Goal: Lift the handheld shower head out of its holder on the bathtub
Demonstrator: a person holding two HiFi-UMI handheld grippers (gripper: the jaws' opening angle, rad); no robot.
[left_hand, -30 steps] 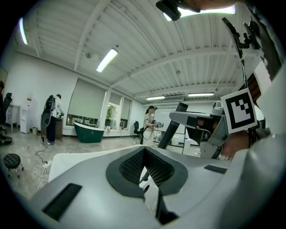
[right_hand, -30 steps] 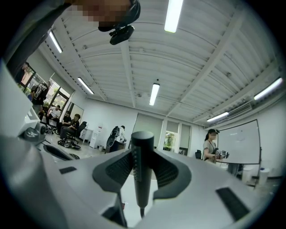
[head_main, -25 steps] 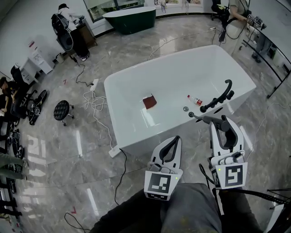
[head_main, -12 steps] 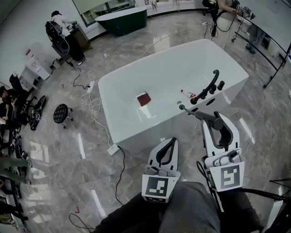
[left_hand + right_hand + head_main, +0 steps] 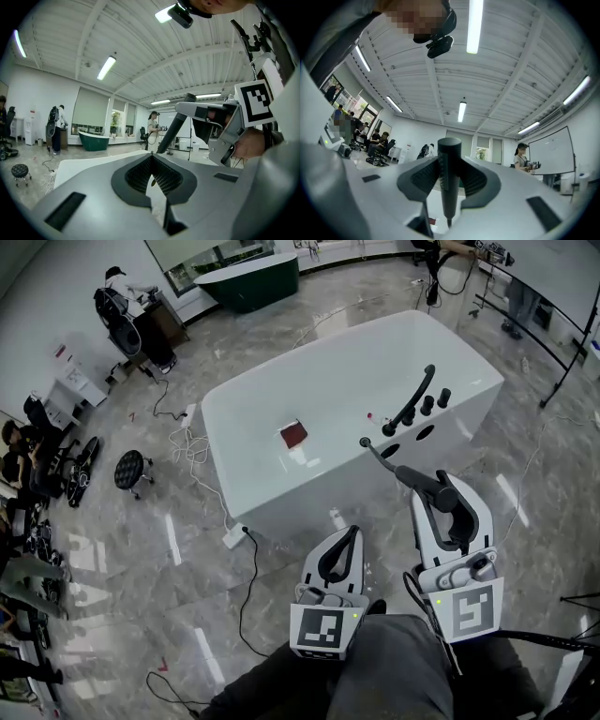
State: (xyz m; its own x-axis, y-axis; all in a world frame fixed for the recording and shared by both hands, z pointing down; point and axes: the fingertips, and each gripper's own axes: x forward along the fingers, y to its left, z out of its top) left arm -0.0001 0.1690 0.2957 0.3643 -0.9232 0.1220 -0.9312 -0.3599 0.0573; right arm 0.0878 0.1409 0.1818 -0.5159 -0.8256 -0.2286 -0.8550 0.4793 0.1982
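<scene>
1. The head view alone gives me the whole layout. The white tub (image 5: 281,507) lies far of me, with a black faucet (image 5: 410,404) on its right rim and a red thing (image 5: 293,434) inside it. Both my grippers are held near of the tub.
2. Only the right gripper view shows the grip itself. My right gripper (image 5: 449,161) has its pads pressed on the dark shower head (image 5: 449,178), which stands upright between them. The jaws stay wide because the handle fills the gap.
3. Only the left gripper view shows that my left gripper (image 5: 151,159) has its jaws together at the tips, with nothing between them. From the side it also catches the shower head (image 5: 174,127) slanting out of the right gripper (image 5: 220,133).
4. In the head view the shower head (image 5: 422,482) is in my right gripper (image 5: 448,502), out of its holder, to the right of the left gripper (image 5: 352,531).
5. It points far and left, and its thin tip reaches the tub's near rim just near of the faucet. I cannot tell whether the tip touches the rim.
</scene>
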